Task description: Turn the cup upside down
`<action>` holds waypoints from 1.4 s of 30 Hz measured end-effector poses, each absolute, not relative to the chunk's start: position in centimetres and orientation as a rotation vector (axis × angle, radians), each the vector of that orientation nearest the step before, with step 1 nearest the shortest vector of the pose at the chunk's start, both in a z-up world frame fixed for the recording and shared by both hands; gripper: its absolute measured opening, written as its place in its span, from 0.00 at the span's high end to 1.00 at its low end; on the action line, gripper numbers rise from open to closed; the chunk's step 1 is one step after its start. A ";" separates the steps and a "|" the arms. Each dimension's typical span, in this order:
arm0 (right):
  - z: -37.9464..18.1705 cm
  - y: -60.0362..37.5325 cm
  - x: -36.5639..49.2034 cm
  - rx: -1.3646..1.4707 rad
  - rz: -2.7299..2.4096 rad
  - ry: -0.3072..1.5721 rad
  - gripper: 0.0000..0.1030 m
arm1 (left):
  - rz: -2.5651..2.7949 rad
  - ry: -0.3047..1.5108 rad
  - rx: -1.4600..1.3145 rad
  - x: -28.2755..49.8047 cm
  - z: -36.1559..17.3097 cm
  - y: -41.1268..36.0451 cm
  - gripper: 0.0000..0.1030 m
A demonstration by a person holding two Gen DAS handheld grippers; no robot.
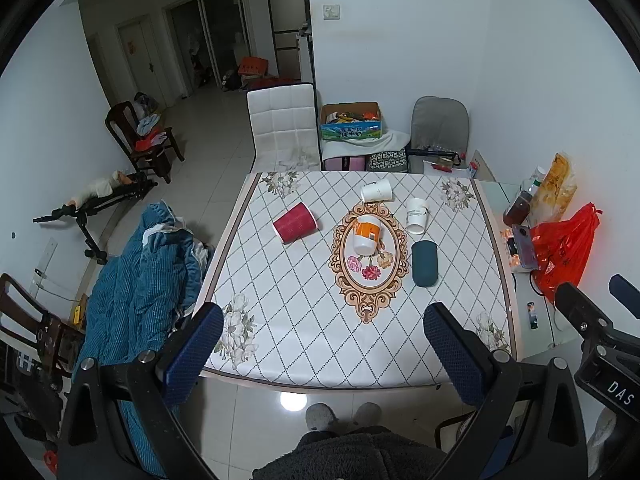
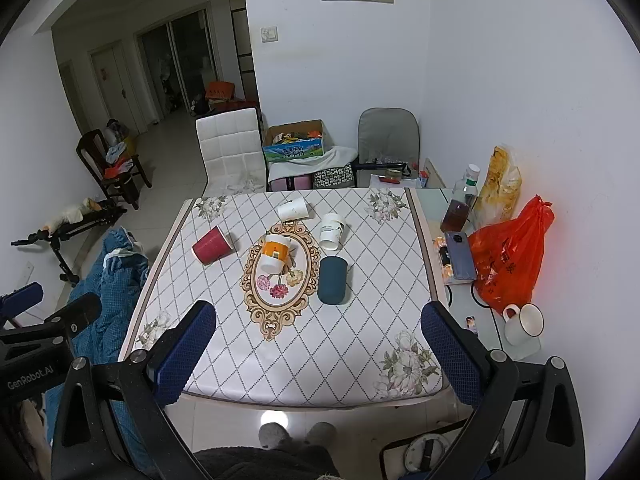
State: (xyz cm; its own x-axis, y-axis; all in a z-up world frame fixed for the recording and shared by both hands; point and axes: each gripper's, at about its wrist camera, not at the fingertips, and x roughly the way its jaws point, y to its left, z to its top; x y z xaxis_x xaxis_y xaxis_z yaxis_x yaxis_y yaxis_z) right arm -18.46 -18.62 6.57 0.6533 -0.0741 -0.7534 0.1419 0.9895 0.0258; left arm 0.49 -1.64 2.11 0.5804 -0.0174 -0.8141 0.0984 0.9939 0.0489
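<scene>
Several cups stand on the patterned tablecloth (image 1: 304, 320): a red paper cup (image 1: 295, 223) (image 2: 212, 245) on its side at the left, a white and orange cup (image 1: 366, 235) (image 2: 273, 254) in the middle, a plain white cup (image 1: 376, 191) (image 2: 293, 209) on its side at the back, a printed white cup (image 1: 416, 216) (image 2: 332, 231), and a dark teal cup (image 1: 425, 263) (image 2: 332, 280) at the right. My left gripper (image 1: 323, 322) and my right gripper (image 2: 319, 320) hang high above the table's near edge, both open and empty.
A red plastic bag (image 2: 508, 256), a phone (image 2: 460, 255), bottles (image 2: 460, 204) and a white mug (image 2: 522, 323) sit on the side shelf at the right. A blue quilt (image 1: 136, 280) lies left of the table. Chairs (image 1: 282, 124) and a carton (image 1: 351, 121) stand behind it.
</scene>
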 end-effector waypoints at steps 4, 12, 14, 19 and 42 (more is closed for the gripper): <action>6.6 -18.5 -18.5 0.087 -0.122 0.850 0.00 | -0.067 0.946 0.093 0.3 2.1 -1.5 0.00; 6.5 -18.7 -18.5 0.086 -0.121 0.849 0.00 | -0.069 0.941 0.095 0.9 2.4 -1.9 0.00; 6.7 -18.5 -18.5 0.087 -0.122 0.848 0.00 | -0.068 0.941 0.096 0.8 2.4 -1.9 0.00; 6.7 -18.5 -18.6 0.087 -0.121 0.848 0.00 | -0.068 0.941 0.093 0.6 2.4 -1.7 0.00; 5.9 -18.2 -16.9 0.090 -0.124 0.869 0.00 | -0.056 0.968 0.062 2.1 0.2 -2.7 0.00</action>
